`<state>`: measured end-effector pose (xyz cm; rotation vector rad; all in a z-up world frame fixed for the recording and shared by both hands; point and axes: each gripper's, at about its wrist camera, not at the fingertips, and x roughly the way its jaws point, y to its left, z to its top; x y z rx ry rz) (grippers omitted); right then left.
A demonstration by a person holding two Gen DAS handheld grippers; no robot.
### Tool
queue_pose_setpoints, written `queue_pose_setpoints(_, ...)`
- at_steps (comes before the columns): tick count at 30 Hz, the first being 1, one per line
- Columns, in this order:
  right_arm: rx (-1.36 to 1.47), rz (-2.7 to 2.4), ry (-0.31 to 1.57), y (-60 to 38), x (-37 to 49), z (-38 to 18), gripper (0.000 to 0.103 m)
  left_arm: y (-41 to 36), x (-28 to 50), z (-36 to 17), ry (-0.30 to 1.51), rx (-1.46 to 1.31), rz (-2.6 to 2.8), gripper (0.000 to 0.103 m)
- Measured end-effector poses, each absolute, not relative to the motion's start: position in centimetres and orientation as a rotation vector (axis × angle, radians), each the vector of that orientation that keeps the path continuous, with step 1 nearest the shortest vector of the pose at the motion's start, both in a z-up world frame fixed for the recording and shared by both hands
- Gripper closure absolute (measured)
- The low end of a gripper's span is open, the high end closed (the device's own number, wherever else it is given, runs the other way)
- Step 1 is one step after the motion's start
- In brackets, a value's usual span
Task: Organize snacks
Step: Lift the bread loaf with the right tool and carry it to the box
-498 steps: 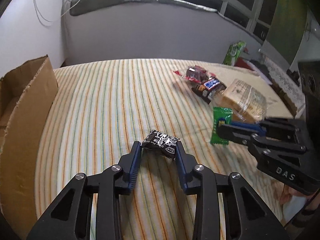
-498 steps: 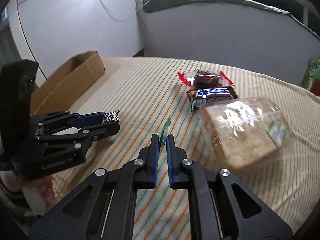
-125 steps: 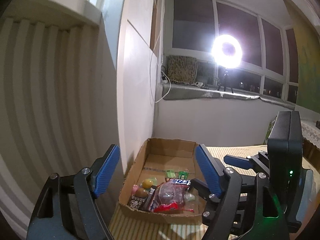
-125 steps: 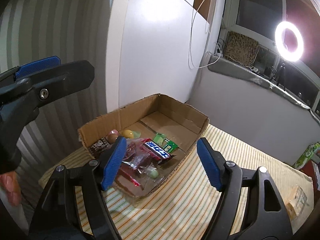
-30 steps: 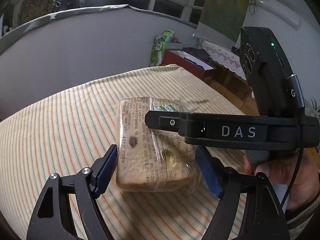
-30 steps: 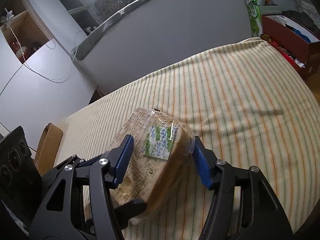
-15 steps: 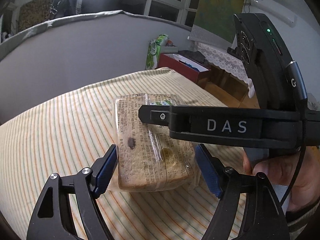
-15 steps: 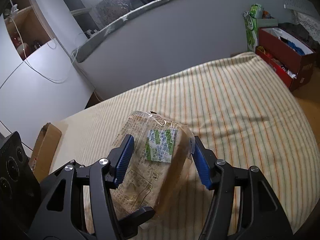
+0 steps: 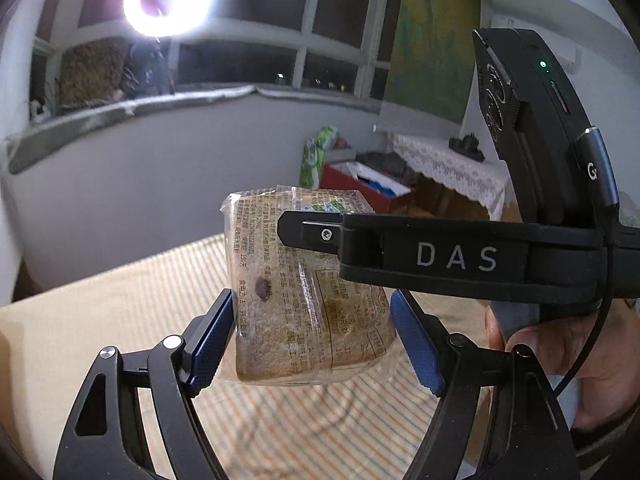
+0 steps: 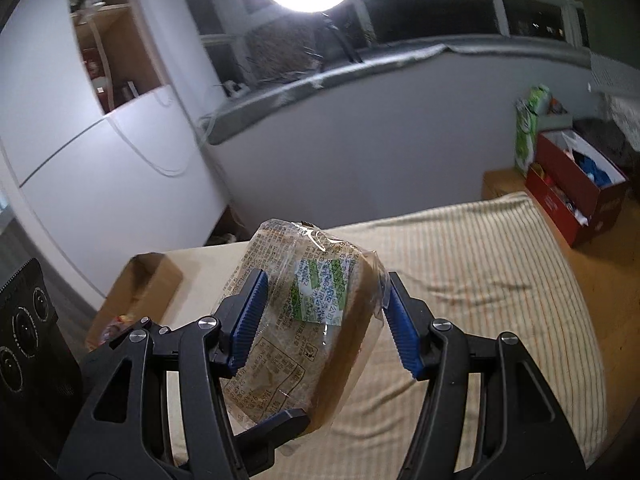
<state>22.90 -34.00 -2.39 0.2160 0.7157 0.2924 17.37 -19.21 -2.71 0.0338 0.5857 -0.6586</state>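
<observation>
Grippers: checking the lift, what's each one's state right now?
Left gripper: closed on the clear-wrapped bread loaf.
Right gripper: closed on the same loaf.

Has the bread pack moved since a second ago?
Yes. The bread pack, gripped by both hand-held grippers, has gone up: it lay on the striped cloth and now hangs clear above it.

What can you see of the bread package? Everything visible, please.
The bread package is a brown sliced loaf in clear, crinkly plastic wrap printed with dark text, with a green-and-white label on one face. It hangs tilted in the air above the striped cloth, touching nothing below. Both claws clamp it: the left claw across its lower end, the right claw across its sides.
</observation>
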Motion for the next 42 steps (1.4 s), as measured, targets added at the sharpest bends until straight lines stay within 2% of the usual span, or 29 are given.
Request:
queue_pose_setpoints(5, 0.196, 0.331, 0.7, -30.5, 20.5, -1.1, 0.042, -16.3, 14.3, -0.9, 0.54, 0.039, -0.621, 0.025)
queue_pose_setpoints(13, 0.173, 0.402, 0.71, -25.2, 18.5, -1.7, 0.042, -12.0, 10.9, -1.2, 0.514, 0.025, -0.547, 0.025)
queue_pose_setpoints(31, 0.097, 0.747, 0.728, -4.3, 20.8, -3.4, 0.042, 4.1, 9.9, -1.6, 0.454, -0.04, -0.211, 0.025)
queue_pose_setpoints(42, 0.061, 0.815, 0.694, -0.7, 20.5, -1.6, 0.042, 7.8, 8.2, -0.2, 0.401, -0.037, -0.109, 0.025)
